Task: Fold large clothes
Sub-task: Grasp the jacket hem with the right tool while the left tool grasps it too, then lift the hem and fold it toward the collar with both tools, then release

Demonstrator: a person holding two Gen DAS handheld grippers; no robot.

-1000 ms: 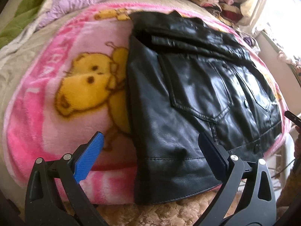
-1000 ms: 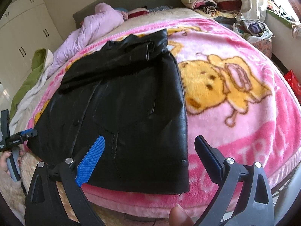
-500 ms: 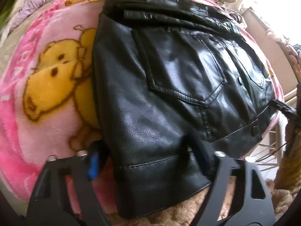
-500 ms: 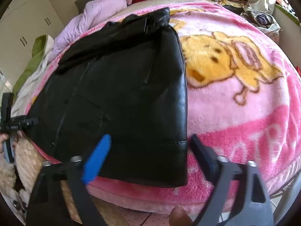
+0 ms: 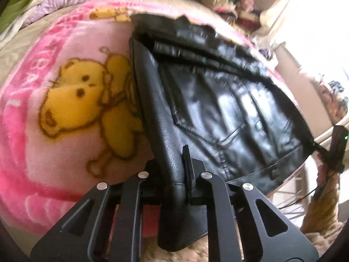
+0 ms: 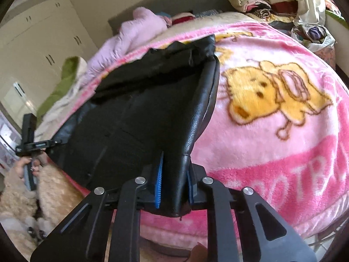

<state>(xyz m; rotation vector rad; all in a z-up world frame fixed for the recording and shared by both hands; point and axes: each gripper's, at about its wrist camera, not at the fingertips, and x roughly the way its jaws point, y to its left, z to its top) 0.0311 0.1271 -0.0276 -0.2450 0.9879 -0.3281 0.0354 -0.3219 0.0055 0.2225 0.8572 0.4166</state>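
Observation:
A black leather jacket (image 5: 218, 109) lies on a pink cartoon blanket (image 5: 65, 91) on a bed, collar at the far end. My left gripper (image 5: 172, 163) has its jaws closing on the jacket's near left hem corner, and the leather is pinched between the pads. In the right wrist view the same jacket (image 6: 141, 120) has its near right hem corner pinched between the blue pads (image 6: 159, 179) of my right gripper (image 6: 174, 176), whose jaws are also closing. Both corners are raised slightly off the blanket (image 6: 283, 131). Each gripper shows at the edge of the other's view.
A lilac padded coat (image 6: 135, 32) and a green cloth (image 6: 67, 74) lie at the bed's far left. Piled clothes (image 6: 261, 0) and a full bag (image 6: 312, 35) sit at the far right. White wardrobes (image 6: 32, 32) stand to the left. A fluffy beige sleeve (image 6: 54, 185) is near.
Both grippers came forward over the jacket's lower corners and went from wide open to clamped on the hem. The hem edges have lifted from the blanket.

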